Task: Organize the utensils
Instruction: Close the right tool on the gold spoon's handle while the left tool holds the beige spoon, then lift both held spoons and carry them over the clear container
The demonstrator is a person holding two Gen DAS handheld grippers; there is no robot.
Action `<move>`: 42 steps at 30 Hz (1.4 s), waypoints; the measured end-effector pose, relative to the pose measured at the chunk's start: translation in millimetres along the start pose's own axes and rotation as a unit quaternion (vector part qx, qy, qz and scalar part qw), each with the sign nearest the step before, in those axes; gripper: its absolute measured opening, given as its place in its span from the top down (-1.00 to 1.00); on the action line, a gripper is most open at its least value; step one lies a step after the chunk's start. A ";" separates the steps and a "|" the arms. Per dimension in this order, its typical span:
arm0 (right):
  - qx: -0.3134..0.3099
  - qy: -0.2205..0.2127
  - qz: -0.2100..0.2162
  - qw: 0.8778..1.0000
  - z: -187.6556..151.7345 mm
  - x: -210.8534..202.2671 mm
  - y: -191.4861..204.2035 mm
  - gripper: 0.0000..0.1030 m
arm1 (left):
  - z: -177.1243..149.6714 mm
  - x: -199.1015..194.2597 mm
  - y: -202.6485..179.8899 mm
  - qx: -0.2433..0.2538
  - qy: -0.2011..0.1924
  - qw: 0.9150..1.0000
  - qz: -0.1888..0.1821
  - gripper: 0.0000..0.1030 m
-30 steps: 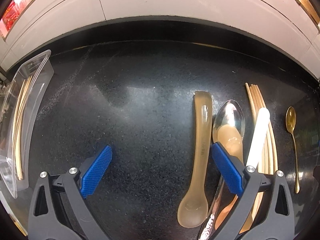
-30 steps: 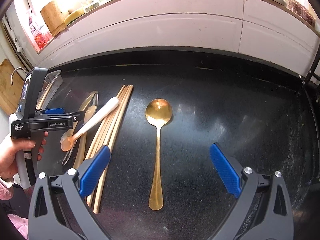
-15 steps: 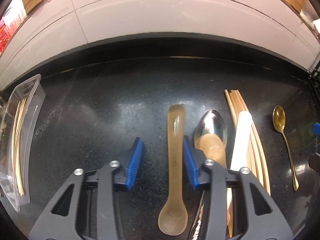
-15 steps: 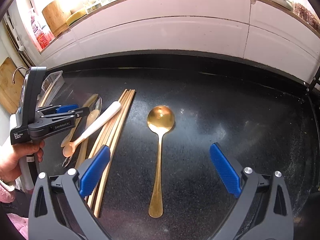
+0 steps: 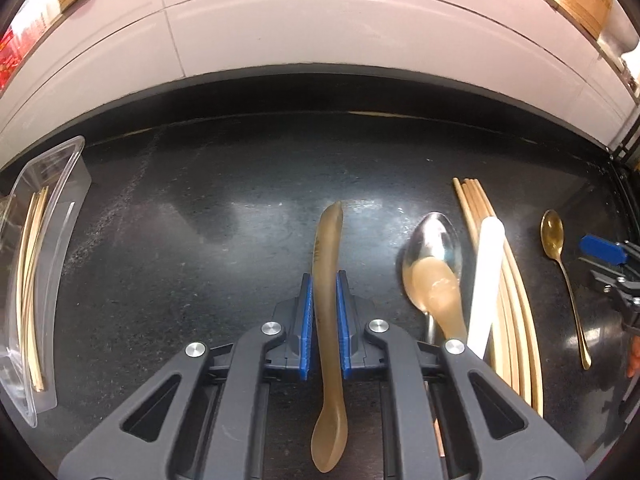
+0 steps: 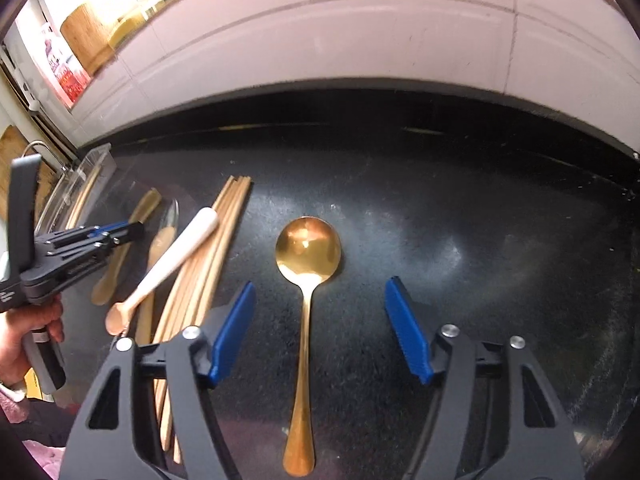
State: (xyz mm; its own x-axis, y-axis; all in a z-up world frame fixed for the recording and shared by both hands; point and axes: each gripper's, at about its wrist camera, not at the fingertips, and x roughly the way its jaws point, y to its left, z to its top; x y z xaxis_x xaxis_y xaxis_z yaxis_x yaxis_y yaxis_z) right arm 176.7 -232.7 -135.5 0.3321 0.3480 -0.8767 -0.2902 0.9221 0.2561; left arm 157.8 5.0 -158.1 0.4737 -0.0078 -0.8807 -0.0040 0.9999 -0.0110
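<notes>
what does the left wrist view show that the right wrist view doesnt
Only the left wrist view: the left gripper up close, its jaws having just closed on the amber spoon, and the chopsticks inside the clear container.

Only the right wrist view: the hand holding the left gripper, and the right gripper open astride the gold spoon, its jaws having just been closing.

Both: the black countertop, the chopstick bundle, the white-handled spoon and the tiled wall.

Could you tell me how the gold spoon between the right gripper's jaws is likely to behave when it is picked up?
The gold spoon looks like polished metal, so probably stiff and a little slippery. Its thin handle lies flat on the counter, so the closing right gripper may struggle to get under it.
</notes>
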 end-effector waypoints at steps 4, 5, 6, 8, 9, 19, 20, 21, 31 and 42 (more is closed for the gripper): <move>-0.006 -0.006 0.001 1.000 5.5 8.3 6.6 -0.26 | -1.7 2.3 3.8 0.001 -0.002 1.000 0.006 0.79; -0.008 -0.009 0.001 1.000 7.4 10.3 8.6 -0.26 | -1.7 1.1 3.3 0.000 -0.003 1.000 0.008 0.79; -0.014 -0.011 -0.003 1.000 9.2 12.6 11.5 -0.26 | -1.4 0.4 2.8 -0.001 -0.003 1.000 0.010 0.79; -0.032 -0.012 -0.015 0.999 11.8 17.0 17.9 -0.19 | -3.8 -2.6 -4.3 -0.001 -0.004 1.000 0.016 0.79; -0.040 -0.013 -0.021 0.999 12.4 18.5 21.5 -0.04 | -4.5 -4.0 -7.1 -0.004 -0.005 1.000 0.018 0.79; -0.025 -0.020 -0.015 0.999 11.3 18.1 13.4 0.75 | -6.7 -5.9 -10.6 -0.005 -0.011 1.000 0.017 0.79; -0.025 -0.020 -0.013 0.999 11.1 17.2 11.5 0.75 | -6.9 -6.6 -11.2 -0.005 -0.011 1.000 0.017 0.79; -0.025 -0.019 -0.010 0.999 10.9 17.3 11.9 0.76 | -6.8 -5.8 -10.9 -0.005 -0.011 1.000 0.017 0.79; 0.006 -0.011 0.054 0.998 13.8 18.5 16.2 0.89 | -6.3 -4.6 -4.4 -0.002 -0.010 1.000 0.010 0.79; 0.056 -0.003 0.130 0.990 11.6 15.2 5.9 0.96 | -6.4 -3.7 -2.6 -0.008 -0.011 1.000 0.006 0.79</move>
State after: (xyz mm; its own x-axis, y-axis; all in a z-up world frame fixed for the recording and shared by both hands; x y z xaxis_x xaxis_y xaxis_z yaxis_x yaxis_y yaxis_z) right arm 190.4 -220.0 -142.6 0.2651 0.5766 -0.7728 -0.2654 0.8142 0.5164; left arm 150.4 2.4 -157.8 0.4935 0.0044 -0.8697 -0.0235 0.9997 -0.0083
